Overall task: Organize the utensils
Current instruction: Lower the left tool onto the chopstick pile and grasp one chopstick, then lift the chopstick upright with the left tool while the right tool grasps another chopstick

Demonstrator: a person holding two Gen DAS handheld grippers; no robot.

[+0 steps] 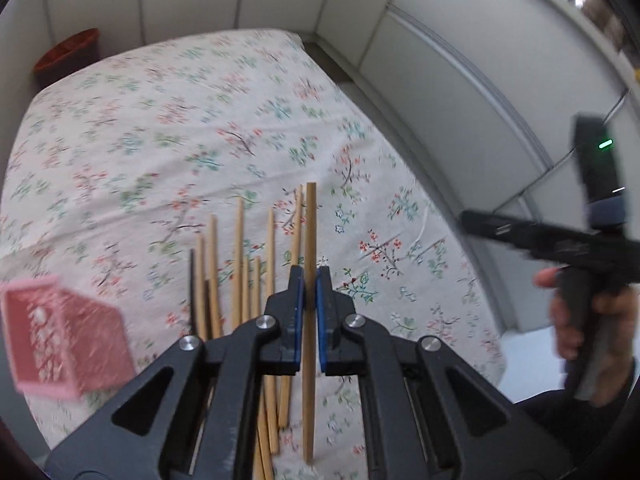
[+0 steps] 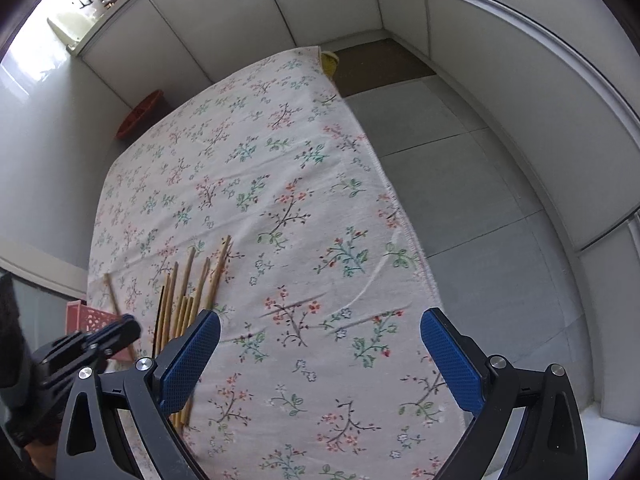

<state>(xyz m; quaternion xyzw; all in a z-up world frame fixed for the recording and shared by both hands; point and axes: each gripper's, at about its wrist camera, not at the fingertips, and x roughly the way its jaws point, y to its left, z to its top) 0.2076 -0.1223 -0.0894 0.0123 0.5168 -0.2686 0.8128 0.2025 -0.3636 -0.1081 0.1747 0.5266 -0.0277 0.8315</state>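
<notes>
Your left gripper is nearest the lens, its blue pads pinching a single wooden chopstick lifted clear of the floral tablecloth. The other chopsticks lie in a loose bundle on the cloth near the table's front edge, just left of the held one. A pink basket sits blurred at the front left corner. Your right gripper hovers over bare cloth beside the bundle, jaws spread wide, nothing between them.
</notes>
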